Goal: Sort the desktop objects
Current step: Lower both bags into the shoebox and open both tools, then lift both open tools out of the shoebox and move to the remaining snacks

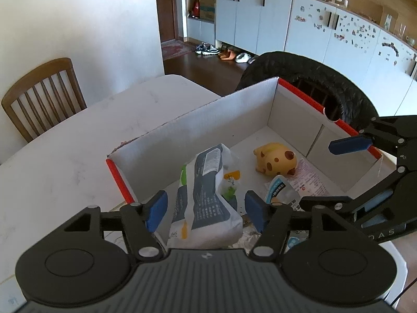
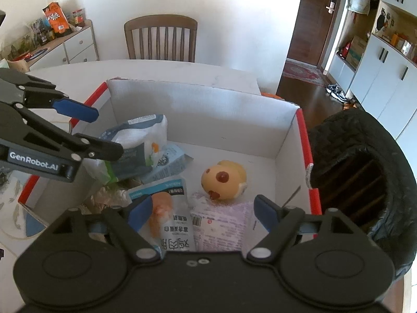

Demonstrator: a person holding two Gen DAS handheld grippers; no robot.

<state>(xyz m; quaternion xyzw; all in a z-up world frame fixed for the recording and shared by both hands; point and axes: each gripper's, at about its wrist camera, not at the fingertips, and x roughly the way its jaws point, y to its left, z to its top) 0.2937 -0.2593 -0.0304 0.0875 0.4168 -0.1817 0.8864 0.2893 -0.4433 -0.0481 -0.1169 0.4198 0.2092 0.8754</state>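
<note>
White table, cardboard box, wipes pack between open left gripper

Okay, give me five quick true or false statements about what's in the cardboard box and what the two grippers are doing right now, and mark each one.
1. The yellow spotted toy lies inside the cardboard box. True.
2. The left gripper is clamped on the white and grey bag. False: its jaws stand apart, and the bag sits between them unpressed.
3. The right gripper is open. True.
4. The box is empty apart from the toy. False: several packets lie in it too.
5. A wooden chair stands behind the table. True.
</note>
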